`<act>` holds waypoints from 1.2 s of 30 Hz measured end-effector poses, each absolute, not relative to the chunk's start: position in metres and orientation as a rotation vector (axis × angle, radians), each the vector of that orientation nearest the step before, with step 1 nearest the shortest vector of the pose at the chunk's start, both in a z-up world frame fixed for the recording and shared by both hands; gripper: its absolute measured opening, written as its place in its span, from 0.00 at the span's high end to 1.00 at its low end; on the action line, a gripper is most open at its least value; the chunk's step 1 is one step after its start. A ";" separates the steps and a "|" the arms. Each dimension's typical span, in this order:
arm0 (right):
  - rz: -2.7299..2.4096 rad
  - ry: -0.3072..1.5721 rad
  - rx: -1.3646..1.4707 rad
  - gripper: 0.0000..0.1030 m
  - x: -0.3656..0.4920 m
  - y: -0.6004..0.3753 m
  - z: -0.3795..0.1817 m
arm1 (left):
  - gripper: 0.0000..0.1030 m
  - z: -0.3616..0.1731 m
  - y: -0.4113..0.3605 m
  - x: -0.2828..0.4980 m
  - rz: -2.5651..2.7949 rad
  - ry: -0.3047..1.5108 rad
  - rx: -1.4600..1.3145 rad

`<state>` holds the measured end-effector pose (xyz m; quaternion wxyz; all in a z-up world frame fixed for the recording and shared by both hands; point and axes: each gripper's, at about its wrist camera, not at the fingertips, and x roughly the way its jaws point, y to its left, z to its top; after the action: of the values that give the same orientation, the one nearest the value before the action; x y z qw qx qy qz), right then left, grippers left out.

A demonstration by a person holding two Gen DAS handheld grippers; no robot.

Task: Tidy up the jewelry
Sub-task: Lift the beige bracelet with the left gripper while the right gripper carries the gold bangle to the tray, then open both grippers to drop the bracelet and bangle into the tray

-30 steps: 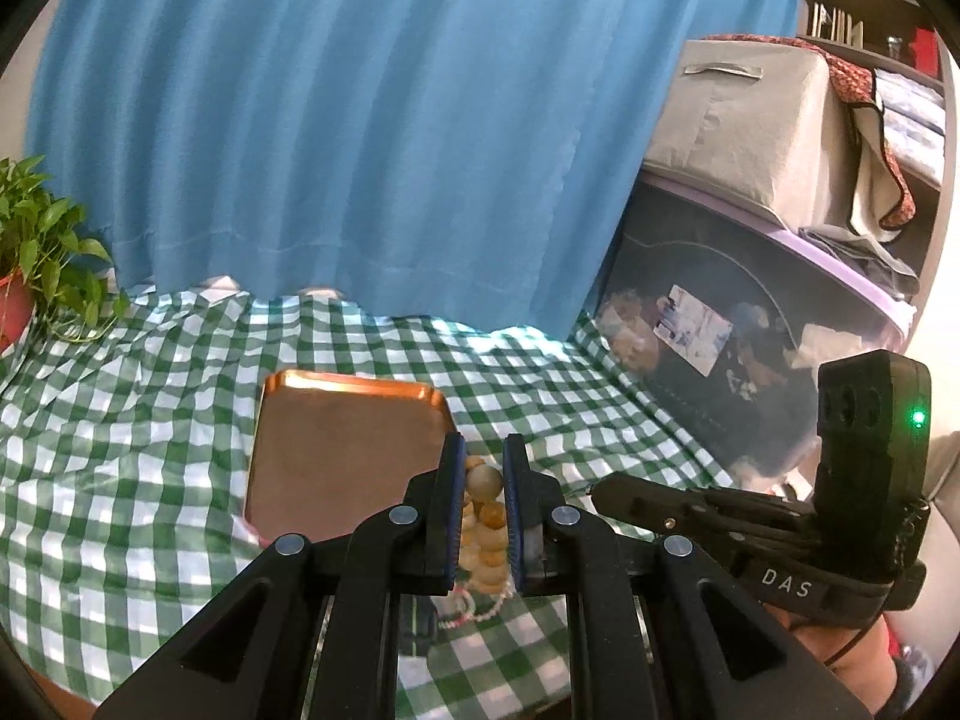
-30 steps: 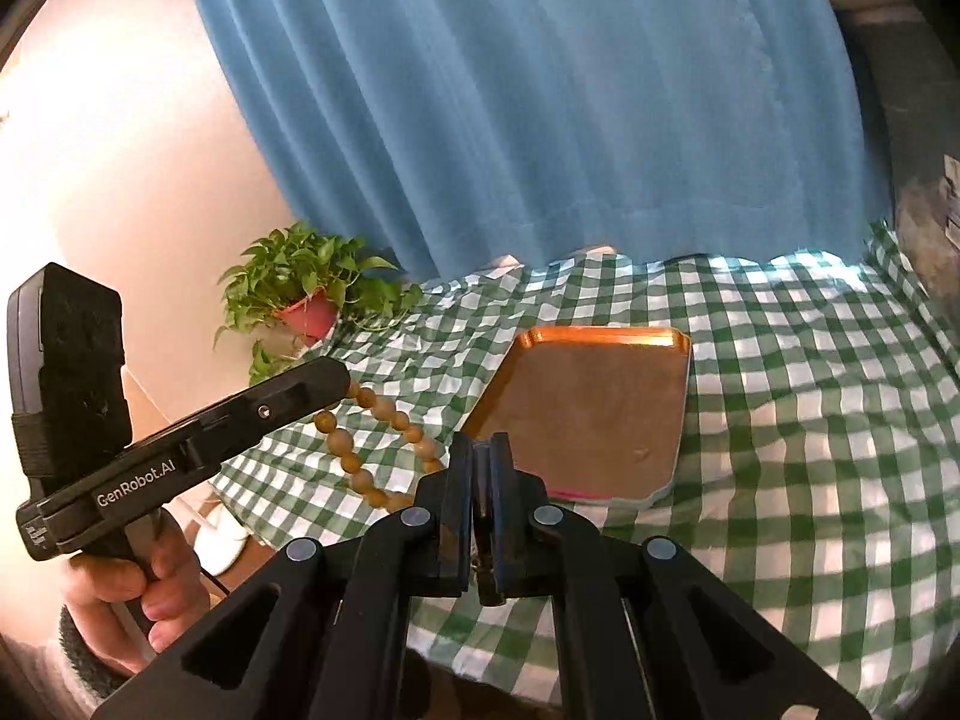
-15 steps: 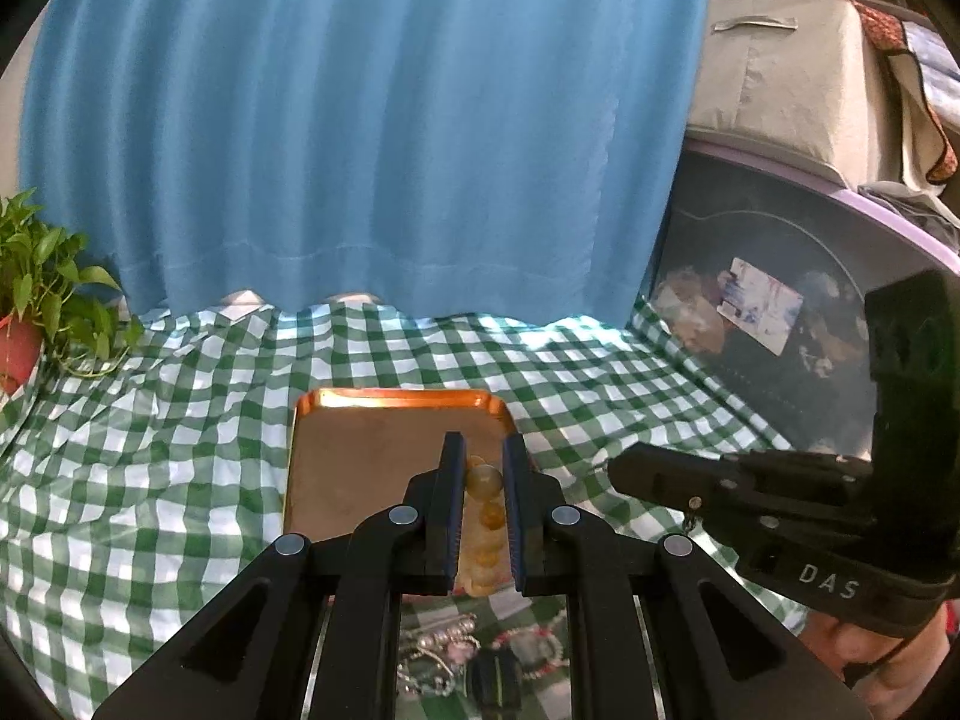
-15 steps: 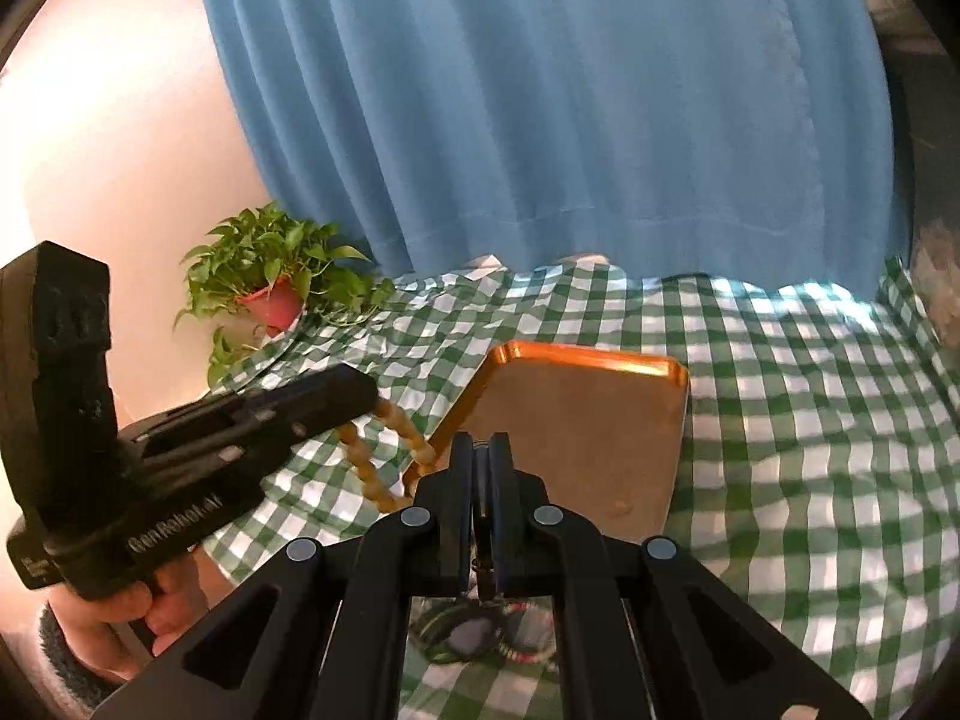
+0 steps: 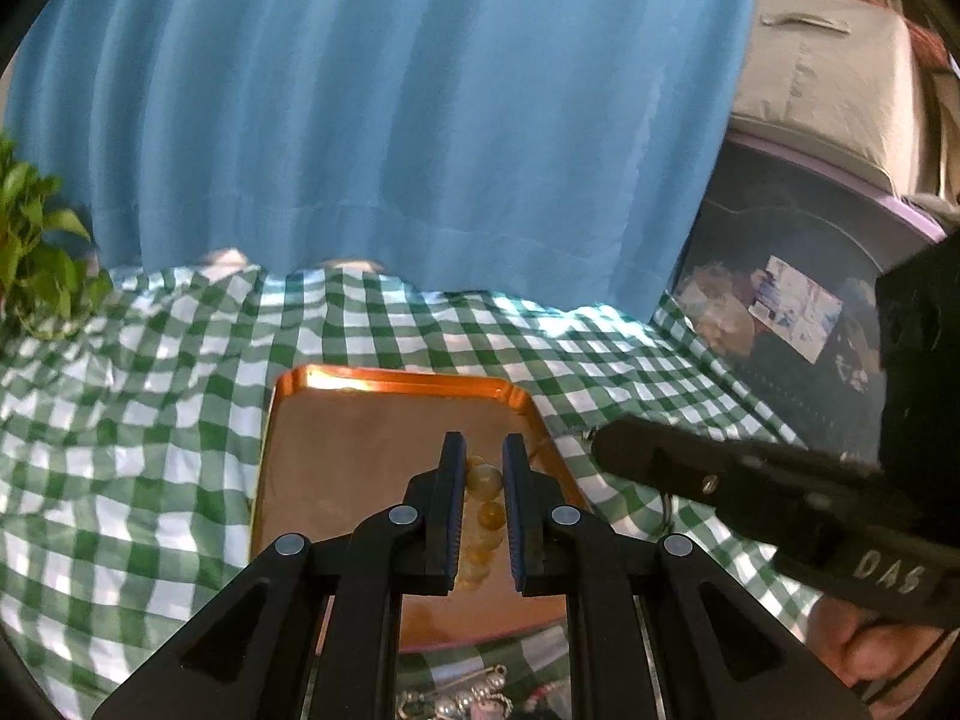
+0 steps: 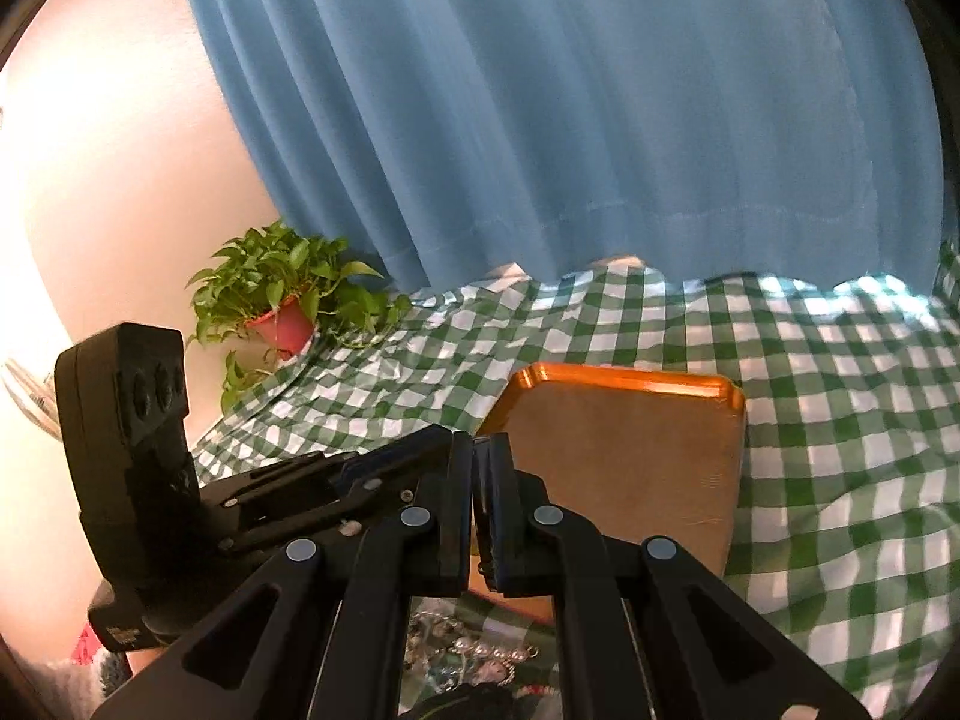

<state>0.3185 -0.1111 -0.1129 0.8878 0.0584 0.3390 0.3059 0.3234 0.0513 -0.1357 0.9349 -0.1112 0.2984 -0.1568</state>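
Observation:
My left gripper [image 5: 483,447] is shut on a string of amber wooden beads [image 5: 485,478] and holds it above the right part of the copper tray [image 5: 360,450]; the beads hang down between the fingers. My right gripper [image 6: 480,447] is shut, with nothing visible between its pads, above the tray's [image 6: 630,450] near left corner. The right gripper shows in the left wrist view [image 5: 600,441] beside the tray's right edge. A pile of mixed jewelry [image 5: 468,699] lies on the cloth below both grippers, also in the right wrist view [image 6: 474,657].
A green and white checked cloth [image 5: 150,390] covers the table. A potted plant [image 6: 282,306] stands at the far left. A blue curtain [image 5: 390,120] hangs behind. Storage boxes [image 5: 810,240] stand at the right.
Both grippers have moved forward over the tray. The beads went with the left gripper from the near cloth to above the tray.

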 end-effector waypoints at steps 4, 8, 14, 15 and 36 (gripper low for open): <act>0.644 0.730 0.141 0.94 0.334 -0.111 -0.141 | 0.88 -0.158 0.065 0.335 -0.316 0.646 -0.331; 0.662 0.835 0.224 0.94 0.357 -0.112 -0.182 | 0.87 -0.177 0.075 0.346 -0.280 0.689 -0.319; 0.627 0.955 0.367 0.94 0.386 -0.127 -0.229 | 0.87 -0.223 0.105 0.359 -0.259 0.794 -0.434; 0.604 0.970 0.389 0.94 0.391 -0.128 -0.235 | 0.87 -0.230 0.109 0.360 -0.250 0.806 -0.447; 0.431 1.003 0.046 0.95 0.414 -0.112 -0.249 | 0.87 -0.251 0.084 0.401 -0.138 0.916 -0.209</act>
<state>0.4144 -0.1119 -0.2493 0.8544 0.0219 0.4769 0.2050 0.4013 0.0837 -0.2508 0.8894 -0.1008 0.4408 -0.0664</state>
